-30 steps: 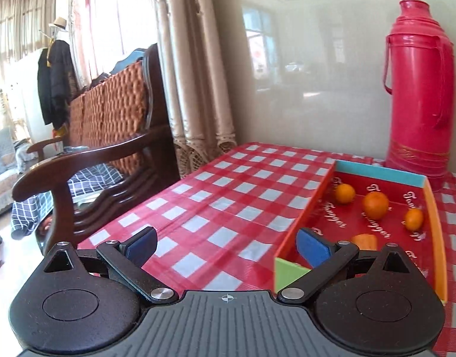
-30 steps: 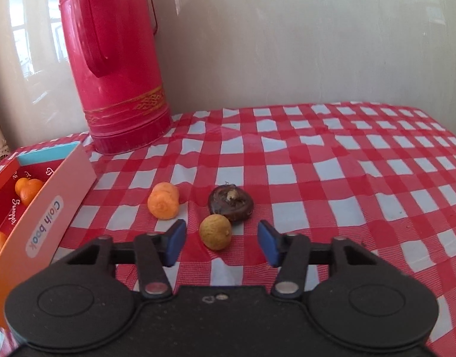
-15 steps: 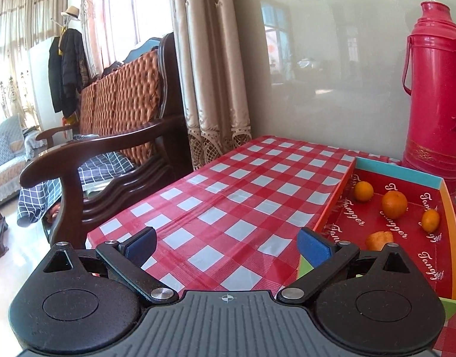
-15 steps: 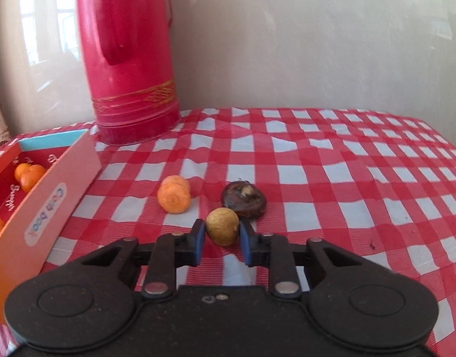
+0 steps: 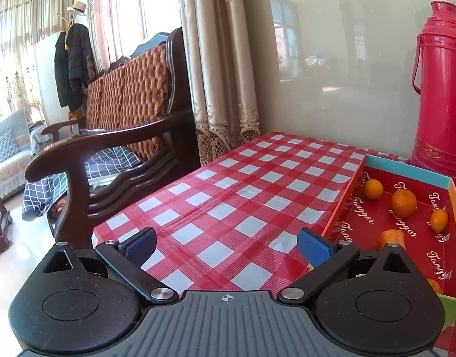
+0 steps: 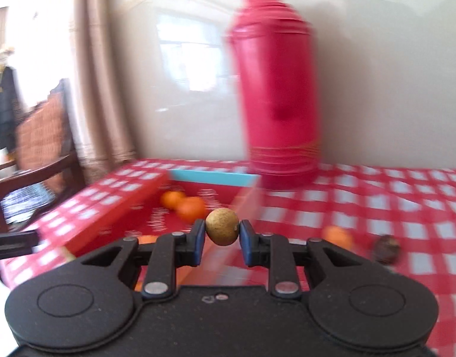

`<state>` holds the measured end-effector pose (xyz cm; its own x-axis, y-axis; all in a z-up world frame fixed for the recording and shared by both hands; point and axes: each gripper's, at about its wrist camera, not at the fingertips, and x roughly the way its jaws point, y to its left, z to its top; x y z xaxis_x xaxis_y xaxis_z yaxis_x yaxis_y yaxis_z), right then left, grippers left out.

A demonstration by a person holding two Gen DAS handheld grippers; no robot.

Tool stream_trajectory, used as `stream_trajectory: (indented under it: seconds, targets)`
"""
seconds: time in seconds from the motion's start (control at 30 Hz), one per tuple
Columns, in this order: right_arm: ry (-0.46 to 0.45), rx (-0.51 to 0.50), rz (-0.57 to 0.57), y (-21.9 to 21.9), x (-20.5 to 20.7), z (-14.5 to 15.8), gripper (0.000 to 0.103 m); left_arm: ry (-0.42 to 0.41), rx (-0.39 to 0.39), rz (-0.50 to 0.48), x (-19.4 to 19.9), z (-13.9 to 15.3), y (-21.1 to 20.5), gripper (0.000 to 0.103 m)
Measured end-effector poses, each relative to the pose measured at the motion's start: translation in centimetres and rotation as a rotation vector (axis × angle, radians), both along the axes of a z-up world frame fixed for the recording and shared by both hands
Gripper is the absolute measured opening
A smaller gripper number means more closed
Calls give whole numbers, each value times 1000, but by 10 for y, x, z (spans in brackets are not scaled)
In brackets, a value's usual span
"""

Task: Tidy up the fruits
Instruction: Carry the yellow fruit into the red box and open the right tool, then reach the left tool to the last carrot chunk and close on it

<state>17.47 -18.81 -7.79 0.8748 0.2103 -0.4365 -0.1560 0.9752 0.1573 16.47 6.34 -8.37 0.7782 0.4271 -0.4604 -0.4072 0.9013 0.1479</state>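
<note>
My right gripper is shut on a small round tan fruit and holds it in the air near the right wall of the red box. The view is blurred by motion. The box holds several orange fruits, also shown in the left wrist view. An orange fruit and a dark brown fruit lie on the checked cloth to the right. My left gripper is open and empty, low over the cloth left of the box.
A tall red thermos stands against the wall behind the box, also in the left wrist view. A wooden armchair and curtains stand past the table's left edge. The table carries a red-and-white checked cloth.
My right gripper closed on the tan fruit, lifted it off the cloth and swung left toward the box. My left gripper drifted left, staying open.
</note>
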Motion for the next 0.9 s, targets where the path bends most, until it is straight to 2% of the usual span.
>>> stream_trajectory:
  seconds: [0.13,0.27,0.37,0.4,0.47,0.5,0.53,0.67,0.73,0.9]
  targets:
    - [14,-24,85,25,3,-3,18,7,-2,8,0,-1,5,100]
    - [19,-57,100,36,2,-5,26,9,-7,23,0,-1,11,100]
    - [14,-58,98,36,0,-4,28,13,-13,29,1,-2,14,100]
    - [10,-54,91,33,-1,-4,32,14,-17,28,2,-2,14,100]
    - [-5,-46,66,27,-4,-3,57,16,-21,20,2,-2,12,100]
    - [-19,-46,48,24,-7,-2,78,16,-18,15,3,-2,9,100]
    - [-40,-52,26,21,-10,-1,83,14,-12,8,3,-2,6,100]
    - [-77,-82,-40,7,-21,4,84,1,2,-45,1,1,-10,100]
    - [-78,-81,-82,-3,-25,5,96,-8,9,-80,0,2,-20,100]
    - [-97,-135,-227,-28,-36,5,97,-24,10,-184,-2,5,-50,100]
